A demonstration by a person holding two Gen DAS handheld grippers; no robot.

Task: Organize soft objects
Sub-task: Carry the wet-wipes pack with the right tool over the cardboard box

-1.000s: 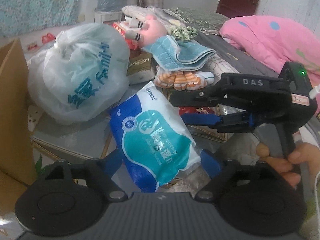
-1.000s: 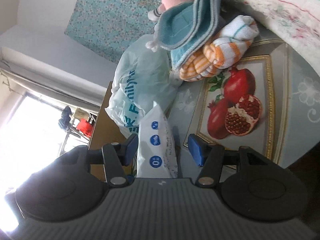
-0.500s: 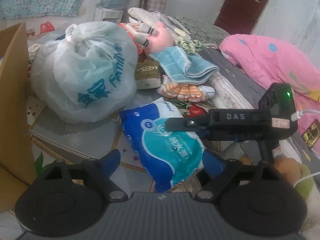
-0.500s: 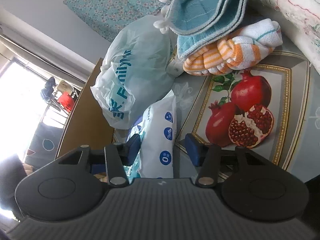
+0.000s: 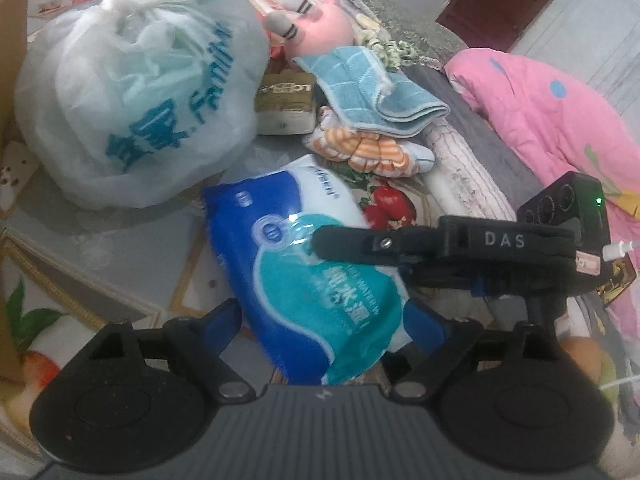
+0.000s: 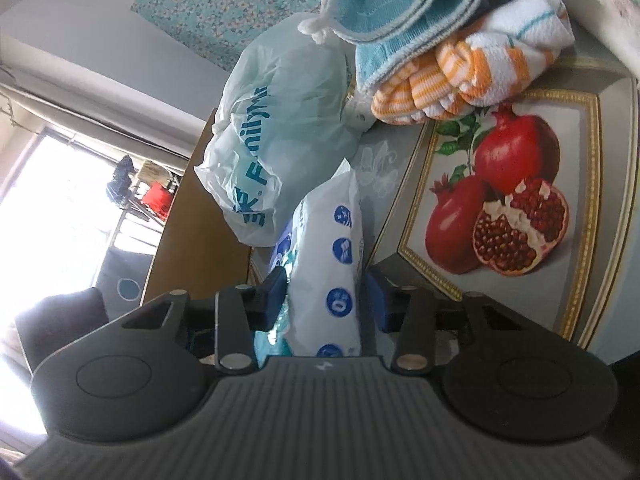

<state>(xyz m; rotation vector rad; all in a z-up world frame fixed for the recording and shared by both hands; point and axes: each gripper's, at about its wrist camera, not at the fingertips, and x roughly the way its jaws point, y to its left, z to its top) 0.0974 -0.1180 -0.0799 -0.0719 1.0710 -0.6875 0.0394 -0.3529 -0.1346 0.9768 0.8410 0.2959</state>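
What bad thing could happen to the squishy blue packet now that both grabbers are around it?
The right gripper is closing on the blue packet along one thin edge, so the slippery wrapper might slide out or get crushed. The left gripper is wide open around it; if they pull differently, the packet could twist. It might also bump the white plastic bag just beside it.

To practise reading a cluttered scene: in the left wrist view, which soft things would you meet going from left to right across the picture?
White plastic bag with teal lettering → blue and teal soft packet → folded blue checked towel → pink dotted blanket.
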